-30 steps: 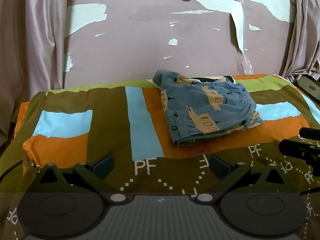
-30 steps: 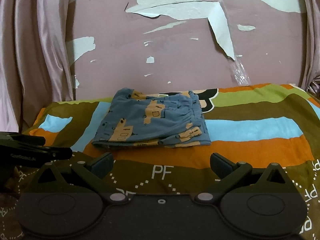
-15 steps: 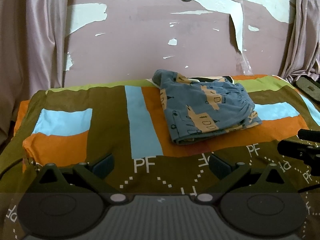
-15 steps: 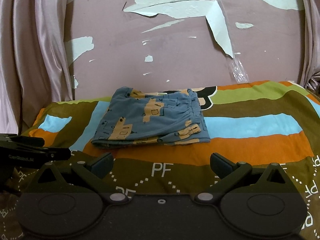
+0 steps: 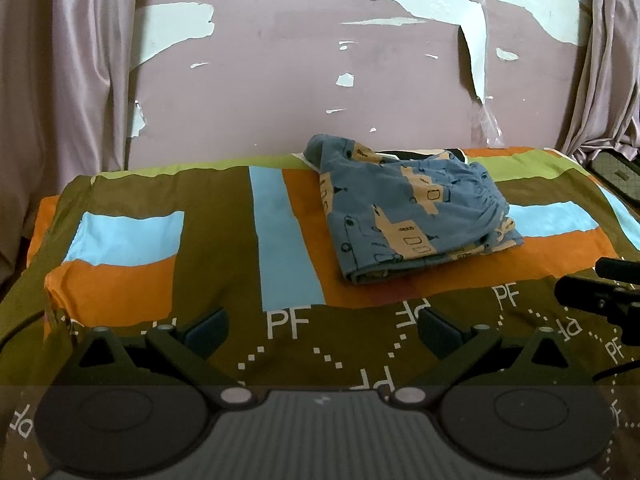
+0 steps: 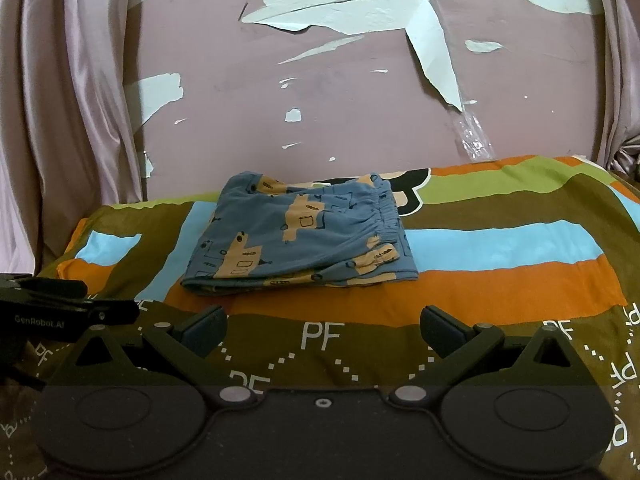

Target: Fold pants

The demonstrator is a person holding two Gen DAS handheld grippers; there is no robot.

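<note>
Judging from the layout, the fold looks finished: the pants (image 5: pixel 408 216) lie as a compact, layered rectangle on the bed (image 5: pixel 216 248), toward its far side near the wall, waistband edge to the right and a folded edge facing the cameras. Left hand-held gripper (image 5: pixel 322 330): fingers spread wide apart, nothing between them, low over the near edge of the bed, well short of the pants. Right hand-held gripper (image 6: pixel 323 330): likewise spread apart and empty, pants directly ahead of it but not touching. Remaining step, as I read it, is only to check and tidy. To do it well: approach low and level, press along the near folded edge so the layers sit flush, and avoid pinching just the top layer (that would peel the stack open). The right-hand corner (image 6: pixel 396 268) shows lower layers peeking out slightly; a light nudge inward would square it. Surroundings: striped bedcover (image 6: pixel 500 280) with printed letters, soft and liable to drag with the cloth; peeling wall (image 5: pixel 280 80) close behind; curtains (image 5: pixel 68 80) at both sides; a dark object (image 5: pixel 616 168) at the far right edge, identity unclear. Nothing lies between either gripper and the pants.
</note>
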